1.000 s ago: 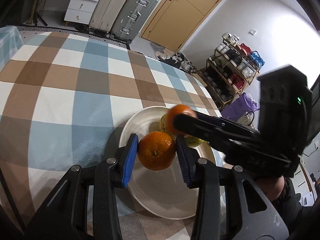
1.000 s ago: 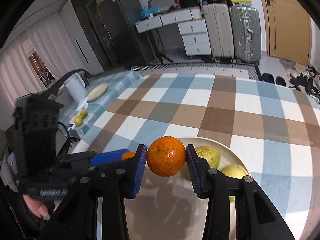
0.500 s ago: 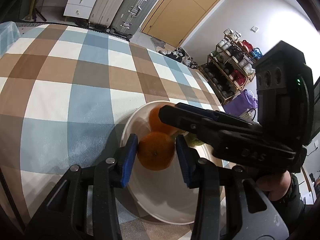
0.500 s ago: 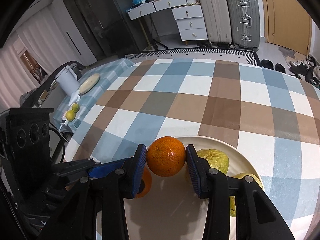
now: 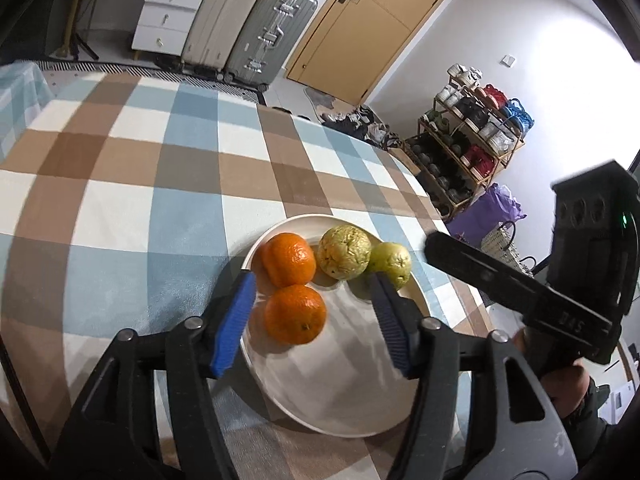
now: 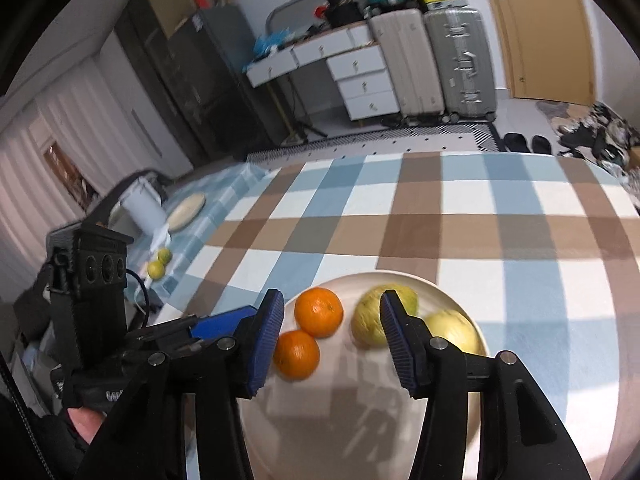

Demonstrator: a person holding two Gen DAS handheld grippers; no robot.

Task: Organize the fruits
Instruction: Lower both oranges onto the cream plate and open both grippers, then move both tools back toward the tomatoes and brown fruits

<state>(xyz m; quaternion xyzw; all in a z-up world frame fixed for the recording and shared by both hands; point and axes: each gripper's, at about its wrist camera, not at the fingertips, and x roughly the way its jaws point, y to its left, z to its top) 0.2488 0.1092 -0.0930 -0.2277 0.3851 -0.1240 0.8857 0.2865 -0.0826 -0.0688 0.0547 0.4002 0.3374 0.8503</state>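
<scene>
Releasing: both oranges (image 5: 295, 314) lie on the white plate (image 5: 344, 400) beside two green fruits (image 5: 345, 253). Left gripper (image 5: 312, 320) and right gripper (image 6: 332, 340) jaws are opening, nothing pinched; withdrawal is best made straight back, fruit untouched.

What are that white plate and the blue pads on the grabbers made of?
The plate looks like glazed ceramic, perhaps melamine: smooth, cream, softly reflecting light. The left gripper's blue pads look like ribbed rubber or soft plastic: matte, with fine grooves.
</scene>
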